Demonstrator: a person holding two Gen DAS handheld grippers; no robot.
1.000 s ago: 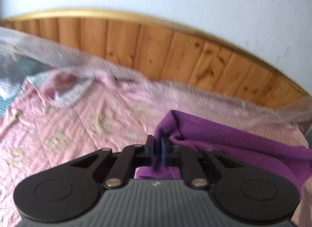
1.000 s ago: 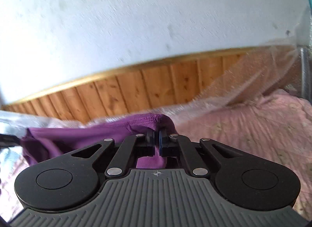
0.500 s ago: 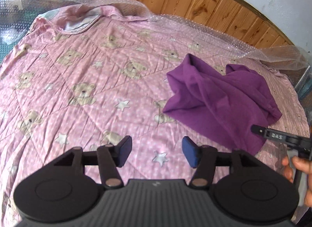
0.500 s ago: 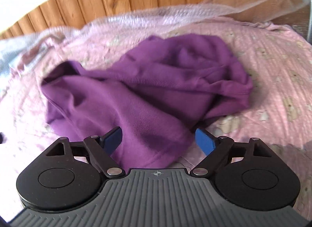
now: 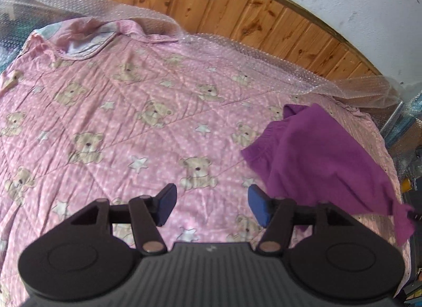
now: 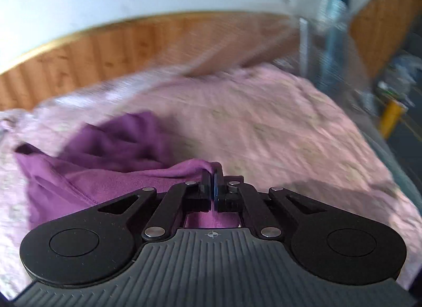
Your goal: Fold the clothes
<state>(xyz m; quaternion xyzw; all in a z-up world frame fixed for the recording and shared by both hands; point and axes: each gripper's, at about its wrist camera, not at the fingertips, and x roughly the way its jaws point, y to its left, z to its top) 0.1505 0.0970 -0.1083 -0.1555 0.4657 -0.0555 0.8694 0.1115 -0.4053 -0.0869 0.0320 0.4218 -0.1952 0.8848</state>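
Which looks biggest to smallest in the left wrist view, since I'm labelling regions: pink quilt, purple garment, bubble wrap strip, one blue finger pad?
1. pink quilt, fills most of the frame.
2. purple garment.
3. bubble wrap strip: long but thin, and see-through at its edges, so its rank against the garment is unsure.
4. blue finger pad, smallest, despite being nearest the camera.

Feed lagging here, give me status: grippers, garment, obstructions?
Left gripper open, over pink quilt. Right gripper shut on purple garment edge, lifted. Garment crumpled, unfolded. Nothing in the way.
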